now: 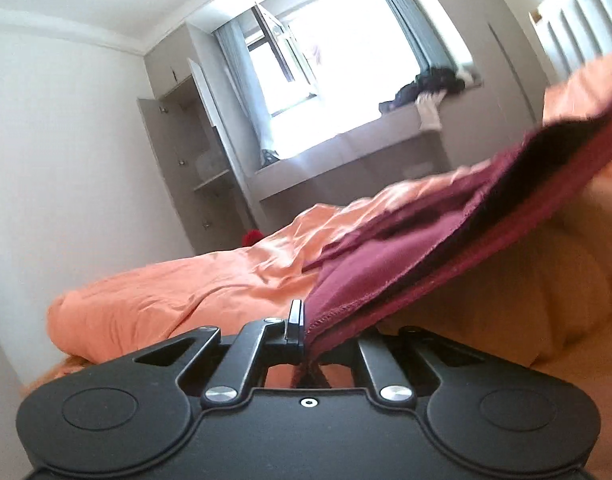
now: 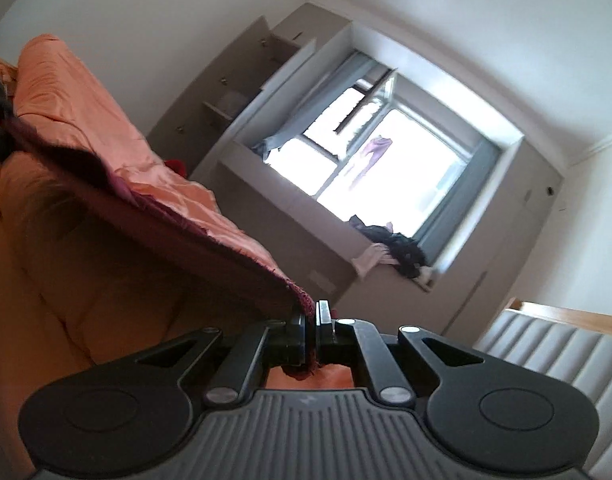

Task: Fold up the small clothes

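Above the bed (image 1: 154,300) with its orange cover, a maroon garment (image 1: 445,236) hung stretched between the two tools. The left tongs (image 1: 302,332) pinched one hemmed corner, the right tongs (image 2: 310,330) were pressed together on the far corner. To my eye the lift-and-carry was under way; both should travel level and at even tension, then lower the held edge squarely onto the part lying on the bed.

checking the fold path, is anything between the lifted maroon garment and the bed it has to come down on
Nothing visible. The maroon garment hangs stretched between the left tongs and right tongs, with only bare orange bedding below.
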Motion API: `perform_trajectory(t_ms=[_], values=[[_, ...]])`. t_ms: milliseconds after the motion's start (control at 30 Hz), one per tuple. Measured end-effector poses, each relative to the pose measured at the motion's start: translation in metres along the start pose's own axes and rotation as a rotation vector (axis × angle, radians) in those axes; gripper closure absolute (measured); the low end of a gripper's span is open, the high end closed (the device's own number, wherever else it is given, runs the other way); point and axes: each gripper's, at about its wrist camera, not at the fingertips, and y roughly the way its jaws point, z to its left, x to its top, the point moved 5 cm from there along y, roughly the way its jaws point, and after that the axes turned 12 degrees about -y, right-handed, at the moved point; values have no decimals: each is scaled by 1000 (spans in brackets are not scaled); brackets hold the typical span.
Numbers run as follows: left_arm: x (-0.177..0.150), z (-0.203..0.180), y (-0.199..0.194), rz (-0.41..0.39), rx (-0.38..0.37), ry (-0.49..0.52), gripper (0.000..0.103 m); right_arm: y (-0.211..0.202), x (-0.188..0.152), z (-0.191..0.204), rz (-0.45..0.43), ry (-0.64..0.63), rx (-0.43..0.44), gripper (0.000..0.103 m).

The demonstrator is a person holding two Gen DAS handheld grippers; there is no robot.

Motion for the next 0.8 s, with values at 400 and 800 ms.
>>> perform_trajectory(t_ms=[400,800], values=[[73,54,-81,18,-231,-73,99,-85,31,-29,-62,-13,-89,99],[156,23,26,-23,-248,8,99,49,52,-51,-49,-37,-167,99]])
